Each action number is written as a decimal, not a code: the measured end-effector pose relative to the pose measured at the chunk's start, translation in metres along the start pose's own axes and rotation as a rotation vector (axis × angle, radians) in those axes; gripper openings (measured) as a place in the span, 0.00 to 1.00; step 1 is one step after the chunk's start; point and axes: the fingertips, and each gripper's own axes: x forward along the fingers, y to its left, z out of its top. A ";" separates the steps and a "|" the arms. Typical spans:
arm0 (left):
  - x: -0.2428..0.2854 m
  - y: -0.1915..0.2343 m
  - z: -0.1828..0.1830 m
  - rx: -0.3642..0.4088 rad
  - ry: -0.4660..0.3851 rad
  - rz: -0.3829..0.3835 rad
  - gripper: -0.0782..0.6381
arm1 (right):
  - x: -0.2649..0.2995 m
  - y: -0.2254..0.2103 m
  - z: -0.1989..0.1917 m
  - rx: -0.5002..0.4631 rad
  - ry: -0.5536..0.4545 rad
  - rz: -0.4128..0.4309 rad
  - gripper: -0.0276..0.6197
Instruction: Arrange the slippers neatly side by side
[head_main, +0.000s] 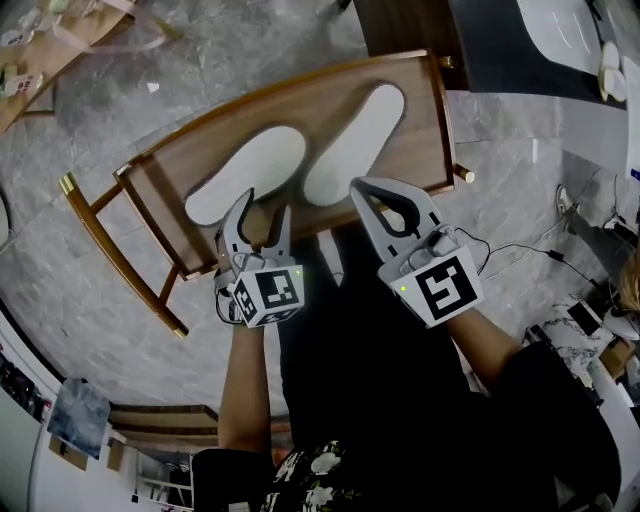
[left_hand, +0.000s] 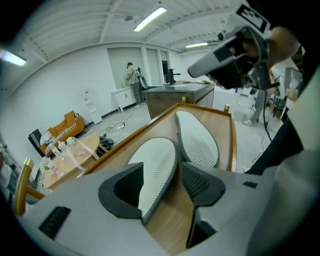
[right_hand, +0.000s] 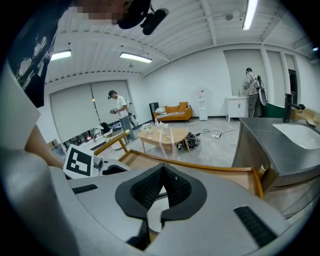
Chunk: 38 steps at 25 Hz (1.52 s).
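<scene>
Left gripper view shows your left gripper (left_hand: 163, 165) gaping astride the heel of the left slipper (left_hand: 154, 152) on the rack (left_hand: 167, 220); your right gripper (right_hand: 164, 172) is closed, empty. Close off-centre and it may skew against the right slipper (left_hand: 197, 142).

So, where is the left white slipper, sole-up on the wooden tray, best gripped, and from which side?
Take the white slipper at its heel rim, from the near side: it lies flat, heel toward the left gripper, whose open jaws straddle it.

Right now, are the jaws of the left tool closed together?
No, the jaws of the left tool stand wide apart, with the near end of a white-soled slipper between them.
</scene>
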 end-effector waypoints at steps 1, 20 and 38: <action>0.002 0.000 -0.004 0.022 0.014 0.002 0.43 | 0.000 0.000 -0.001 0.002 0.003 0.000 0.04; 0.037 -0.009 -0.034 0.267 0.175 -0.006 0.45 | 0.009 0.001 -0.008 -0.013 0.026 0.019 0.04; 0.022 0.003 -0.003 0.158 0.151 0.229 0.20 | 0.008 -0.008 -0.012 -0.095 0.035 0.136 0.04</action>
